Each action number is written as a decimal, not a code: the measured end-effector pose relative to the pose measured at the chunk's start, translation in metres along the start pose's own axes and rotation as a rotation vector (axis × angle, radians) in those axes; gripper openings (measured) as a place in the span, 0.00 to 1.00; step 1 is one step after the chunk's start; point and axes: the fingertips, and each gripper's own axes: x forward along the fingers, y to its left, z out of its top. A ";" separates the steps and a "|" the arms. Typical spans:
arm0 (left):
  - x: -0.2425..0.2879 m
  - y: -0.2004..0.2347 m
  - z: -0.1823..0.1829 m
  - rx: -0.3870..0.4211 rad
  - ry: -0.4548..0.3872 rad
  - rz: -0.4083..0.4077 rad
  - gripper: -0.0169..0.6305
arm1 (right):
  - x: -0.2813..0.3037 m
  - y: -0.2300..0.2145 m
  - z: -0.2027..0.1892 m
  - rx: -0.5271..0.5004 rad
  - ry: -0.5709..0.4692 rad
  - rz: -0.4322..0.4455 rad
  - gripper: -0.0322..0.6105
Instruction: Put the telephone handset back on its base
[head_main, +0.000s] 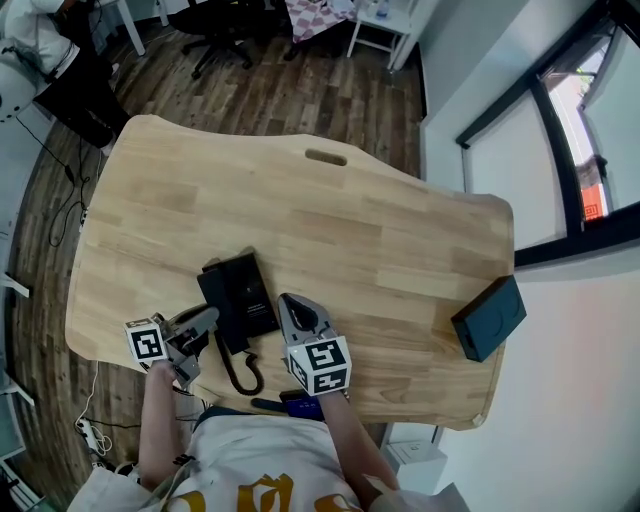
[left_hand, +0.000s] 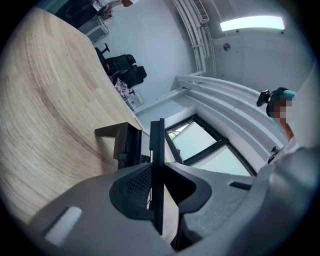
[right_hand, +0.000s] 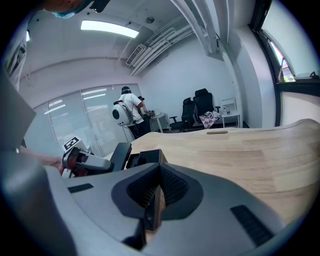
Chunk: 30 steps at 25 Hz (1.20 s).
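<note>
The wooden counter (head_main: 380, 240) carried the black telephone base (head_main: 252, 292) near its front edge. The handset (head_main: 222, 308) appeared to lie along the base's left side, though the head view did not show clearly whether it was fully seated. Its coiled cord (head_main: 243, 378) looped toward the person. The left claw (head_main: 207, 319) sat at the telephone's left edge, just beside the handset, with its jaws pressed together and nothing between them. The right claw (head_main: 288, 299) rested just beside the base's right edge. Its jaws were likewise closed and empty, and they pointed up the counter. A dark teal box (head_main: 489, 318) lay well apart, near the counter's right edge. Black office chairs (right_hand: 199, 109) stood beyond the counter's far end.
</note>
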 end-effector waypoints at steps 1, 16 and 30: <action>0.001 0.003 0.000 -0.002 0.001 0.003 0.14 | 0.001 -0.001 -0.001 0.000 0.003 -0.001 0.06; 0.012 0.027 -0.002 -0.020 0.022 0.016 0.14 | 0.016 0.000 -0.007 -0.009 0.042 0.035 0.06; 0.012 0.037 0.001 -0.036 0.019 0.013 0.14 | 0.023 -0.016 -0.014 0.005 0.065 0.018 0.06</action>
